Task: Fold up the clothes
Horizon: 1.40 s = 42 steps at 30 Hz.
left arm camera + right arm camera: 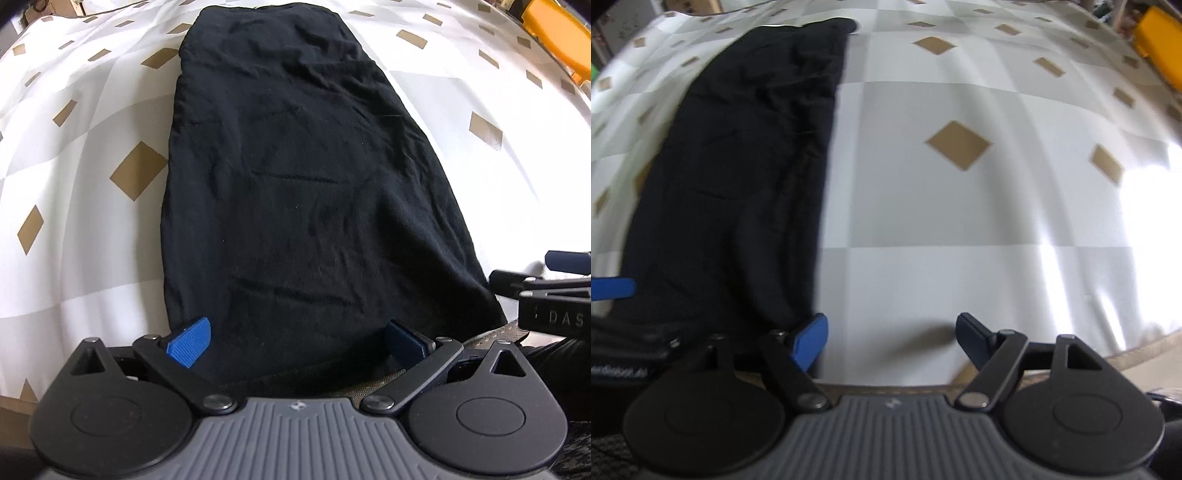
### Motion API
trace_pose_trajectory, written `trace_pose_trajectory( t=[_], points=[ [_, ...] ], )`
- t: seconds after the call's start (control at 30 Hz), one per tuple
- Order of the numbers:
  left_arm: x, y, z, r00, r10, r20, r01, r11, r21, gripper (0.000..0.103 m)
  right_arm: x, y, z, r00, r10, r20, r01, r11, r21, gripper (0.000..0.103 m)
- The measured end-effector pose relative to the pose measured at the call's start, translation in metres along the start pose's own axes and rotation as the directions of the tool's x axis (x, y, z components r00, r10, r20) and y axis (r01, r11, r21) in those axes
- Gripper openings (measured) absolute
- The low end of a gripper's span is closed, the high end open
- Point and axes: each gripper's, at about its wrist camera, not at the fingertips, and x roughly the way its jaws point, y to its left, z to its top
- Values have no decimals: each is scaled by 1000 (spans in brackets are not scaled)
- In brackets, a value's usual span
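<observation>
Left wrist view. My left gripper [295, 341] points steeply down over the near end of the black garment [295, 177]. Jaws stand wide; the blue pads [190, 341] sit at either side of the garment's near edge, with cloth lying in the gap but neither pad pressing on it. Nothing held.

The garment is folded into one long, narrow strip running straight away from me across the tablecloth [92, 129], white and grey checks with tan diamonds. Surface of the cloth is wrinkled, flat otherwise. Its near end reaches the table edge, where a woven tan border shows.

At the right margin of this view, part of my right gripper [554, 291] is visible just beside the garment's near right corner. An orange object [550, 33] sits far off at the top right, too cropped to identify.

Right wrist view, somewhat blurred. My right gripper [892, 341] also points steeply down. Jaws wide, empty; only bare tablecloth [960, 240] between them. The left pad [809, 341] sits right at the right-hand edge of the garment [738, 166]; contact cannot be judged. A blue pad of the left gripper [613, 288] shows at the far left edge.
</observation>
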Motion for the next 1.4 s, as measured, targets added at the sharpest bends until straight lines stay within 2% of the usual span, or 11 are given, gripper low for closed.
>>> trace_pose_trajectory(
  t=[0.3,0.4,0.5,0.67,0.8,0.97,1.2,1.4],
  points=[
    [-3,6,-1,1000,-11,-14,10,999,-39,101,-10,-6,2,997,42,66,-45,998,44,74],
    [-10,13,2,998,-54,33,57,994,-92,101,-11,0,4,993,69,92,-72,997,30,74],
    [-16,20,5,994,-55,93,68,987,-143,101,-14,5,7,987,106,122,-109,994,15,74],
    [-17,22,9,988,-41,147,67,983,-174,101,-3,22,6,992,86,97,-79,994,-76,74],
    [-1,19,11,996,-25,82,37,988,-151,101,1,25,3,994,58,97,-47,993,-108,78],
    [4,13,9,998,7,64,-1,996,-91,101,5,17,1,997,27,70,-22,997,-70,89],
    [4,8,4,999,38,36,-36,998,-43,101,1,25,-4,997,-13,77,23,991,-133,89],
    [3,8,1,1000,31,3,-31,999,-44,102,1,22,-3,999,4,48,1,994,-109,89]
  ],
)
